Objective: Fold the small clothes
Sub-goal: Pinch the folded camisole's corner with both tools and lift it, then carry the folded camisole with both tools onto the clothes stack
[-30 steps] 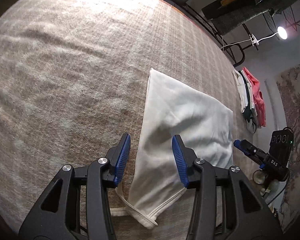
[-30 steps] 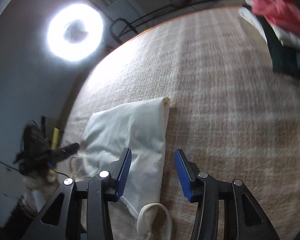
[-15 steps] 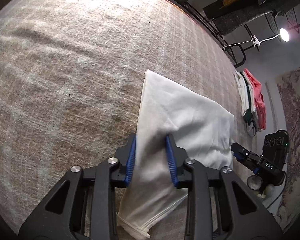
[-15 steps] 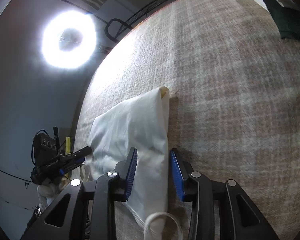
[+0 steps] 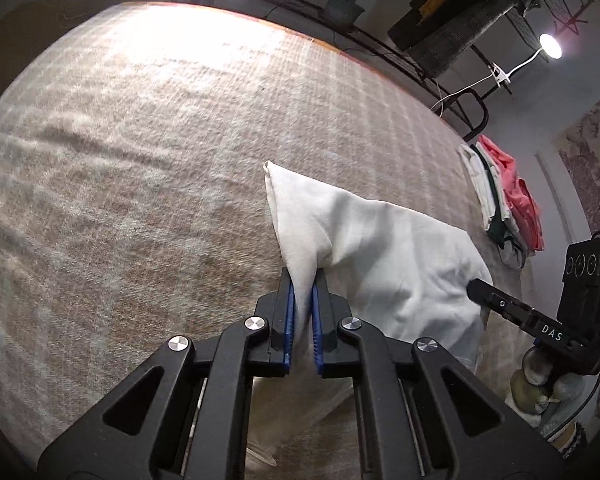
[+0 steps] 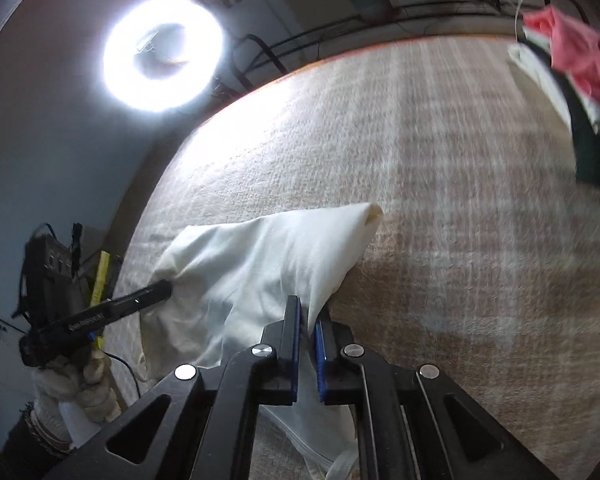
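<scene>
A small white garment (image 5: 384, 252) lies partly folded on the beige plaid blanket (image 5: 140, 152). My left gripper (image 5: 302, 304) is shut on its left edge and lifts the cloth into a peak. My right gripper (image 6: 308, 320) is shut on the opposite edge of the same white garment (image 6: 268, 256), also lifted. Each gripper shows in the other's view: the right one (image 5: 476, 290) at the garment's right side, the left one (image 6: 166, 290) at its left side. The garment's far corner still rests on the blanket.
A stack of folded clothes (image 5: 504, 200), white, dark green and pink, lies at the blanket's right edge, and it also shows in the right wrist view (image 6: 572, 64). A ring light (image 6: 162, 54) and a lamp (image 5: 550, 46) shine beyond the blanket.
Both grippers were open over the garment's side edges a second ago. They have closed on the cloth and raised it off the blanket.
</scene>
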`<state>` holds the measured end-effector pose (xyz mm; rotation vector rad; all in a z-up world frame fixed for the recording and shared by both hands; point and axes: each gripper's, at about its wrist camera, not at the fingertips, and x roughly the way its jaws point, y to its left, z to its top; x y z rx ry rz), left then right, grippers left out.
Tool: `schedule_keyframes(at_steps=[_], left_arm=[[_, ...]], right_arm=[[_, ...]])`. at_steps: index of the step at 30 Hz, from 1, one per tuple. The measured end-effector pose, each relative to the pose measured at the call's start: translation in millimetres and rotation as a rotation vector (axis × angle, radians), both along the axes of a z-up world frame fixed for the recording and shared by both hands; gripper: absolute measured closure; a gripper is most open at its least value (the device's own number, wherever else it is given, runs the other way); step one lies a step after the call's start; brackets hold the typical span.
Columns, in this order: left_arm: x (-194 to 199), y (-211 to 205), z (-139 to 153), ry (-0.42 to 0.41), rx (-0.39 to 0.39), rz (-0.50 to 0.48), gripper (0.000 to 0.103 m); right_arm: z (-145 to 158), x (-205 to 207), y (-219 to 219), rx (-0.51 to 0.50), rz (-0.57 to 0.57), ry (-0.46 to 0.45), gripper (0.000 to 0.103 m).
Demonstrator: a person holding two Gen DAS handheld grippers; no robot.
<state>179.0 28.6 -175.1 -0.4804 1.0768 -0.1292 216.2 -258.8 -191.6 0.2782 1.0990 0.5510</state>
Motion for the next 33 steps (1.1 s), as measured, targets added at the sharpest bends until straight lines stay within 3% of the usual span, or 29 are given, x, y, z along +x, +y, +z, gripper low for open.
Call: schedule_keyframes(at_steps=[5,15,23,33], left_arm=[[2.5,-19.6,18.2,-0.049,0.021,-0.046,0.098],[24.2,-78.0,60.2,-0.151,0.021,-0.16,0.098],[59.5,-145.8,77.4,-0.204,0.009,-0.243,0.098],[123.4,-260.2,100.3,-0.297,0.01,-0.363,0.098]], right_arm=[[19.1,-4.8,1.4,-0.028,0.002,-0.051,0.1],[55.5,-13.7,-47.3,-0.024,-0.054,-0.134,0.1],[82.1,-8.1,-129.4,-0.035,-0.165,-0.195,0.1],[115.7,15.6,-221.3,-0.107,-0.287,-0.287,0.1]])
